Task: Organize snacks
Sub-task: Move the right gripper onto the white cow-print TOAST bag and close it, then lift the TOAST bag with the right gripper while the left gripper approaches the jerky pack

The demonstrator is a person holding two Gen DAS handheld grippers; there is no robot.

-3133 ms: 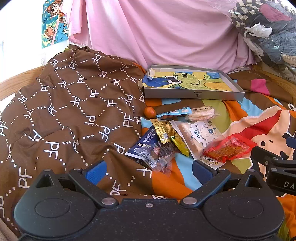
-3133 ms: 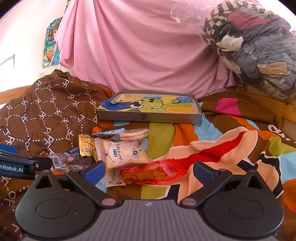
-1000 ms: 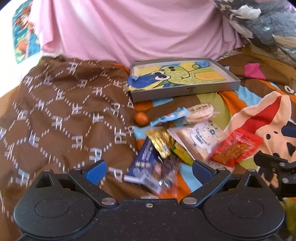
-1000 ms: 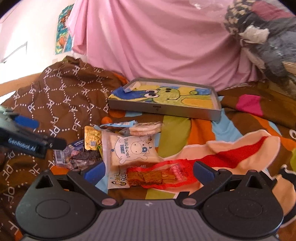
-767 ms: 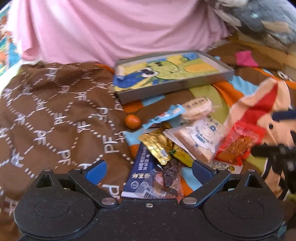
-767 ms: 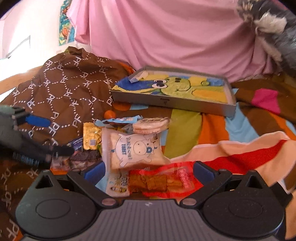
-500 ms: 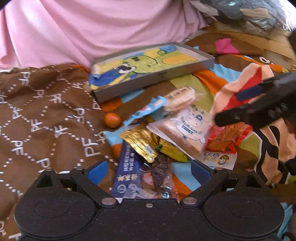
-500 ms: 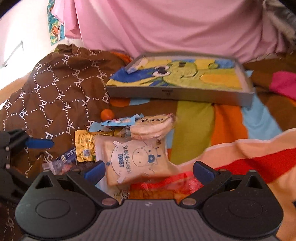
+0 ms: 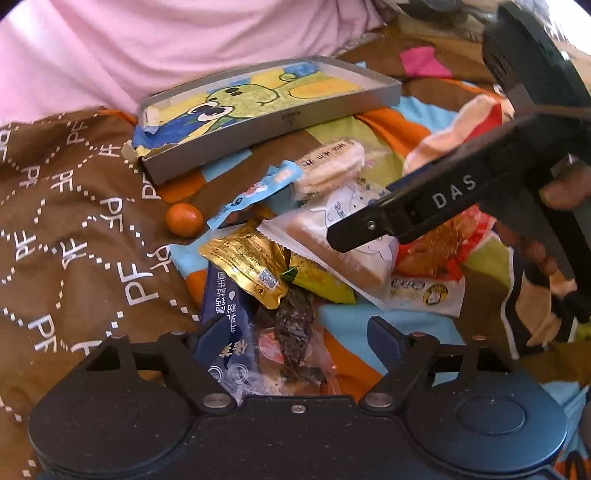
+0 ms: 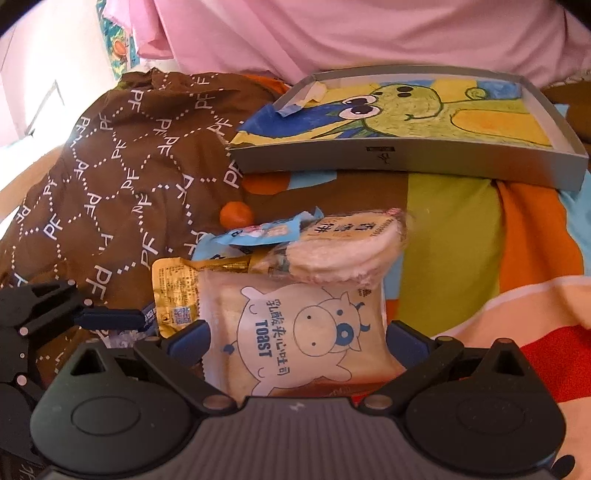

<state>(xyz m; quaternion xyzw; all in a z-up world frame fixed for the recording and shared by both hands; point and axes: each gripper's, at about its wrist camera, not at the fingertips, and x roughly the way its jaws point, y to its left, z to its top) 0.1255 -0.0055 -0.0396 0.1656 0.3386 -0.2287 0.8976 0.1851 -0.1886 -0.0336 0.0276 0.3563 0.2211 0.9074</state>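
A heap of snack packets lies on the bright blanket. In the left wrist view my left gripper (image 9: 297, 332) is open, its fingers either side of a clear packet of dark dried snack (image 9: 295, 328) and a dark blue packet (image 9: 225, 306). My right gripper (image 10: 297, 339) is open too, with the white toast packet (image 10: 303, 332) between its fingers. Beyond it lie a round rice cracker pack (image 10: 351, 243), a light blue wrapper (image 10: 266, 230), a gold packet (image 10: 173, 291) and a small orange (image 10: 234, 214). A red packet (image 9: 439, 251) is partly hidden by the right gripper's finger (image 9: 406, 218).
A shallow grey tray (image 10: 406, 160) lined with a cartoon drawing sits behind the heap. A brown patterned quilt (image 9: 74, 221) is bunched on the left, and pink cloth (image 10: 332, 33) hangs at the back. A person's hand (image 9: 561, 192) grips the right tool.
Both grippers have moved forward and down onto the heap. The right one now straddles the toast packet, and the left one the clear and blue packets. Both stay open.
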